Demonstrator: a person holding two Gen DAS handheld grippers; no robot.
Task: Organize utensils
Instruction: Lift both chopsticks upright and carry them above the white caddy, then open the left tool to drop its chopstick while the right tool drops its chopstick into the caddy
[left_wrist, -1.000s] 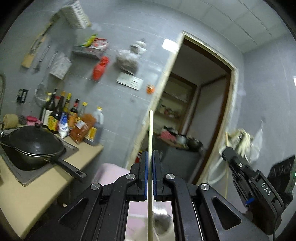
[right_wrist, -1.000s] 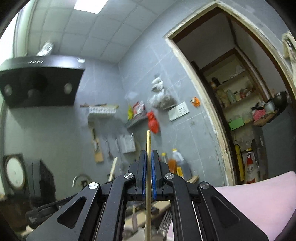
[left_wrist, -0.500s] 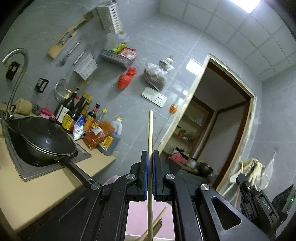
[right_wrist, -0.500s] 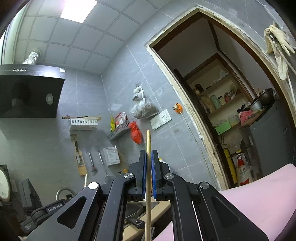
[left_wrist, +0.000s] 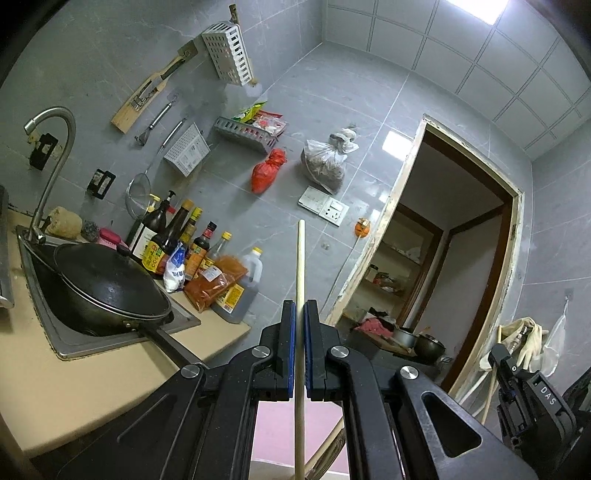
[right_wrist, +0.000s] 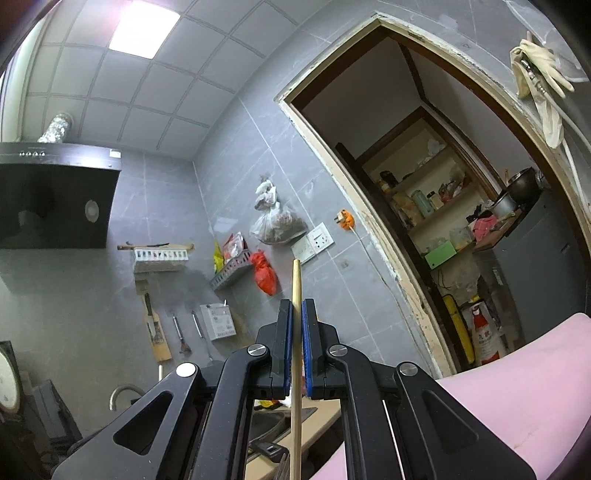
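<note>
Chopsticks are held one in each tongs. The left tongs (left_wrist: 300, 314) are closed on a pale chopstick (left_wrist: 300, 266) that stands upright between the blue pads, above the tabletop (left_wrist: 55, 387) near the black wok (left_wrist: 107, 284). The right tongs (right_wrist: 297, 314) clamp another chopstick (right_wrist: 296, 280), also upright, before the grey tiled wall (right_wrist: 166, 206).

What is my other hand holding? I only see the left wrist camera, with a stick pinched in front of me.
Observer: The right gripper is shut on its own chopstick, pointing up.
Child: Is there a stove thing near it?
Observer: A black range hood hangs on the wall at that view's left.
Child: Anything pink?
Observer: A big pink surface fills the lower right of the right wrist view.
</note>
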